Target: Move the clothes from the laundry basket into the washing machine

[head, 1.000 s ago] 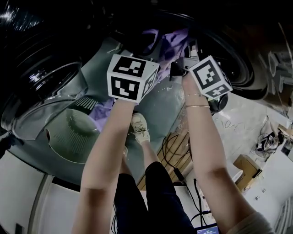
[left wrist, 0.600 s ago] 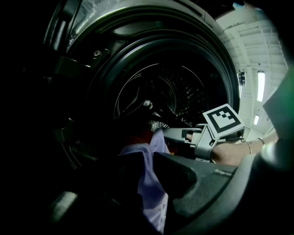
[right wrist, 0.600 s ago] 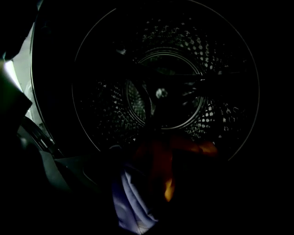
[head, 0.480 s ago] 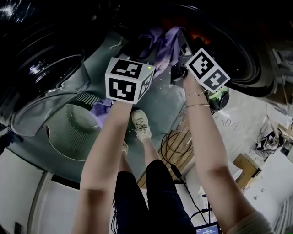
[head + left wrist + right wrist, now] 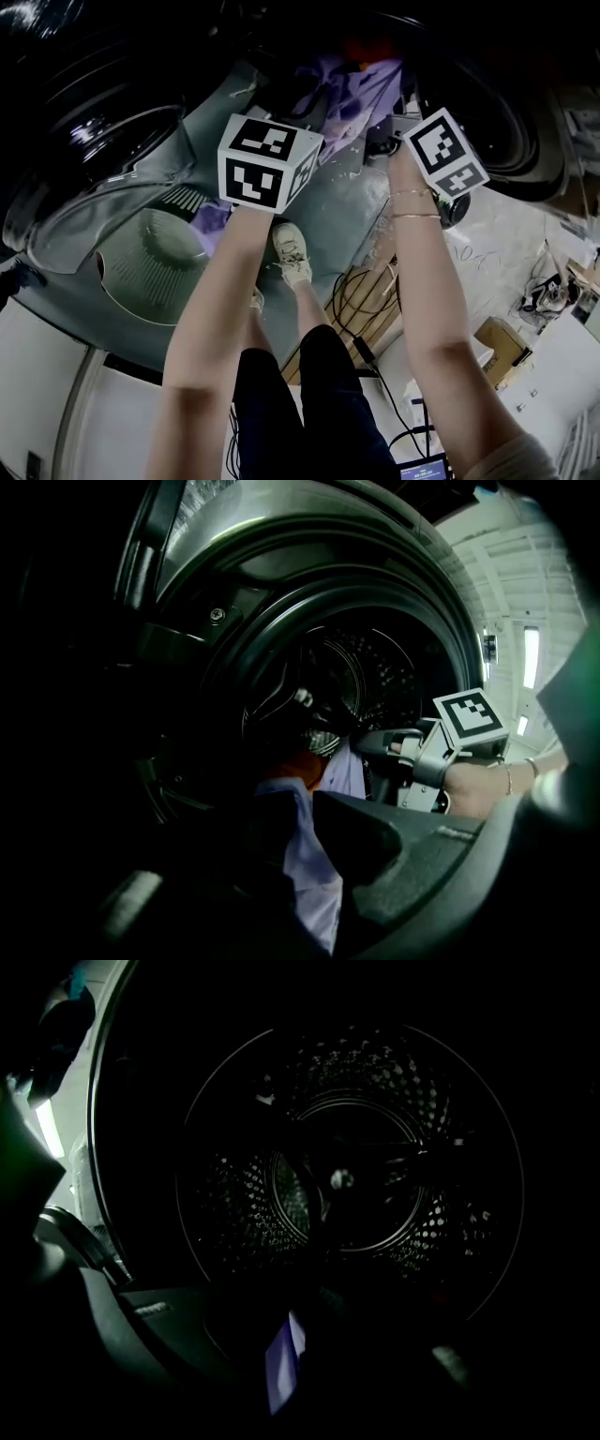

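Two grippers were up at the round mouth of the dark front-loading washing machine (image 5: 511, 141), and both gripped one lilac fabric garment (image 5: 361, 89); in its own view the left gripper (image 5: 298, 806) had its dark jaws closed on a fold of that garment, which ran up between them toward the perforated steel drum (image 5: 370, 682); an orange-red piece of cloth (image 5: 300, 761) lay just beyond it, at the lower lip of the opening; the right gripper (image 5: 295, 1316) looked straight into the drum, and only a narrow lilac sliver of the garment showed pinched between its shadowed jaws; from the head view the garment was bunched across the lower edge of the mouth, between the two marker cubes; the machine's round glass door (image 5: 112, 150) stood open at the left; the pale green ribbed plastic laundry basket (image 5: 141, 272) sat below it, well apart from the garment, with a small purple cloth (image 5: 211, 223) at its rim, though whether inside or just beside could not be told; a white shoe (image 5: 291, 258) and black cables (image 5: 361, 300) were on the floor.
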`<state>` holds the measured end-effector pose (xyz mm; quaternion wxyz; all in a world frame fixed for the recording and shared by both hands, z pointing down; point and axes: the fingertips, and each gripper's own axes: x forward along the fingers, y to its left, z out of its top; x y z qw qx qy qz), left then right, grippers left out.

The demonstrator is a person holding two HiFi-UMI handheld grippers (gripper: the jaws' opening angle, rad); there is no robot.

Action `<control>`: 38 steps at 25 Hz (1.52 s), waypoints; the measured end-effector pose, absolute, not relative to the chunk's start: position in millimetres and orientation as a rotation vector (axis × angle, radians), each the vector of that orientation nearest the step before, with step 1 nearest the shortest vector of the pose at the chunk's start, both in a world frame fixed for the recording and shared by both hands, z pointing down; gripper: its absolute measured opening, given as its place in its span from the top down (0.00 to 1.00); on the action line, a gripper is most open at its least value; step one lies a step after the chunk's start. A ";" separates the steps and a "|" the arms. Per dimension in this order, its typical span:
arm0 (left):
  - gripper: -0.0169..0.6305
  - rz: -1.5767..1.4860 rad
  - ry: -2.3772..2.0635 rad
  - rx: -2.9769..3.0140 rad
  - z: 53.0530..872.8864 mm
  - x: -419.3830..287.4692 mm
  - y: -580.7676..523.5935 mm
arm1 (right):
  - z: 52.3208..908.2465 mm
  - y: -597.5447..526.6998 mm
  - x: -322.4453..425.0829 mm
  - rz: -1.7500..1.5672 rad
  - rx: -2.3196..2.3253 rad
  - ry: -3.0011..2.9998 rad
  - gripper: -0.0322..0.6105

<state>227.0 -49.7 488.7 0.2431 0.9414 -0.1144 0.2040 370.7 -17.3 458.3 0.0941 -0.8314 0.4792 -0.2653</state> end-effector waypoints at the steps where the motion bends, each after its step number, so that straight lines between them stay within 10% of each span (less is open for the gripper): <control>1: 0.87 0.552 -0.311 2.572 487.5 227.7 -51.0 | 454.1 -19.7 376.2 -0.760 -2.478 1.399 0.89; 13: 0.86 0.508 -0.302 2.585 479.3 232.3 -61.5 | 436.2 -37.6 419.6 -0.604 -2.583 1.332 0.88; 21: 0.86 0.531 -0.286 2.562 488.7 227.2 -52.3 | 502.1 -21.4 393.6 -0.992 -2.605 1.339 0.39; 29: 0.67 0.674 -0.297 2.524 527.9 185.6 -25.2 | 484.2 -11.7 385.0 -0.905 -2.631 1.388 0.77; 38: 0.48 1.063 -0.176 2.415 633.2 149.5 37.3 | 480.7 -11.4 383.6 -0.856 -2.609 1.422 0.83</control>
